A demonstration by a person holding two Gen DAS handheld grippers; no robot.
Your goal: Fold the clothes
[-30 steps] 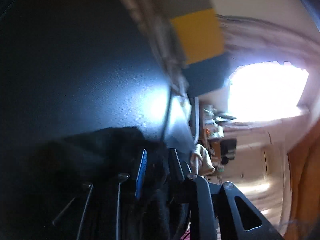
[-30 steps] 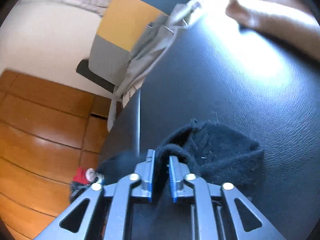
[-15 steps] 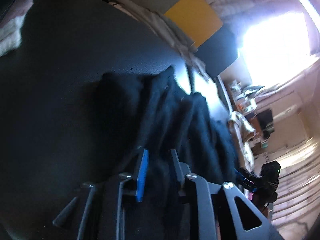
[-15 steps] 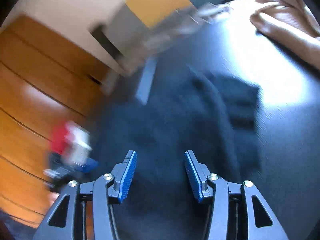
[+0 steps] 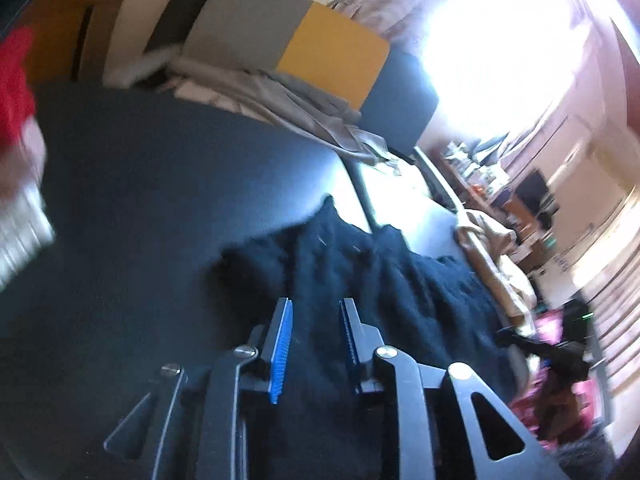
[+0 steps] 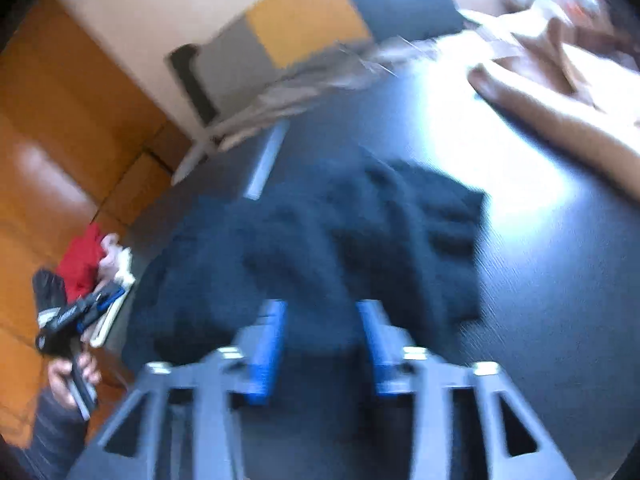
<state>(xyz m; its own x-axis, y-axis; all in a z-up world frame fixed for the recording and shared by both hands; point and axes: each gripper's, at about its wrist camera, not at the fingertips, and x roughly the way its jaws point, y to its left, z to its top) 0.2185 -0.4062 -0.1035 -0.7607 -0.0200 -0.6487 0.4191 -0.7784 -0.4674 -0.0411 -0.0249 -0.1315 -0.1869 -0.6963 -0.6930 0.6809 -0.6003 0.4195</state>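
Home, lived-in room. I work at dark table [image 5: 132,184] strewn with clothes: beige garment [image 6: 560,112], grey cloth [image 5: 304,116]. Orange wooden cabinet doors [image 6: 60,120], bright curtained window [image 5: 492,40], cluttered shelves [image 5: 476,168] beyond.

Right gripper [image 6: 320,320] hangs over the black garment [image 6: 320,240], jaws opening, nothing pinched between them. Tan cloth [image 6: 560,108] lies beyond the garment; left gripper [image 6: 76,312] sits beside it.
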